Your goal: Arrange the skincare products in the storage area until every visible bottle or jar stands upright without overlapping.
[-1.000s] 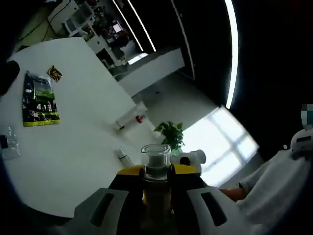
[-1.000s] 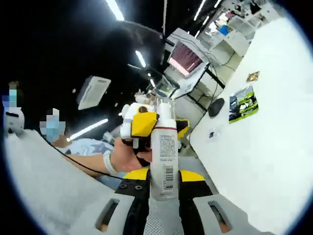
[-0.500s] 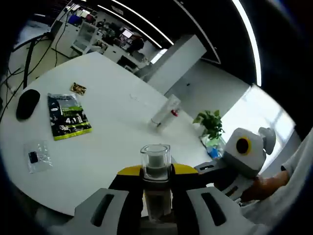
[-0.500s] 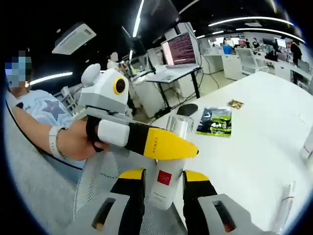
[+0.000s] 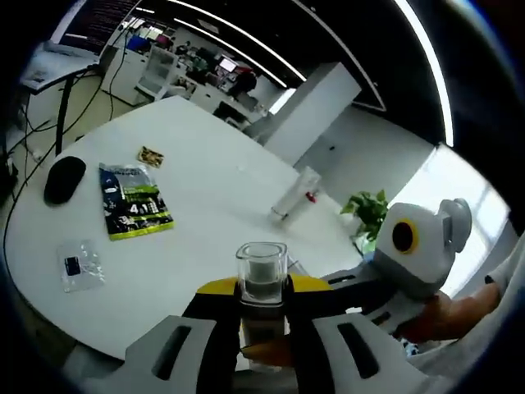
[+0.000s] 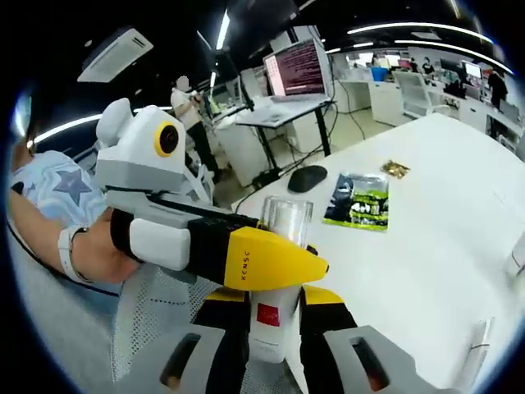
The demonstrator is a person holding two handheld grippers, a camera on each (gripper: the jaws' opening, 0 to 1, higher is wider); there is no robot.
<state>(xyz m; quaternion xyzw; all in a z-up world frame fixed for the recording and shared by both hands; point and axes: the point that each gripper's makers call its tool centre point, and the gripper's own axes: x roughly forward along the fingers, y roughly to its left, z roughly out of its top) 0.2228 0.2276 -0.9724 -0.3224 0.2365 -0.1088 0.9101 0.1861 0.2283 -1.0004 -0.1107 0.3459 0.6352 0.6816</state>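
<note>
Since a second ago both cameras have swung from the ceiling toward the white round table (image 5: 205,222). Jaws of the left gripper (image 5: 262,305) pinch a clear-capped bottle (image 5: 262,275) upright; the right gripper (image 6: 275,316) clamps a white bottle (image 6: 277,287) with a red label. Crossing just ahead of the right gripper is the left one, held by a hand (image 6: 86,254). Beyond the left gripper lie a green packet (image 5: 135,201), a mouse (image 5: 63,178) and a toppled tube (image 5: 295,193); desks and monitors stand behind.
</note>
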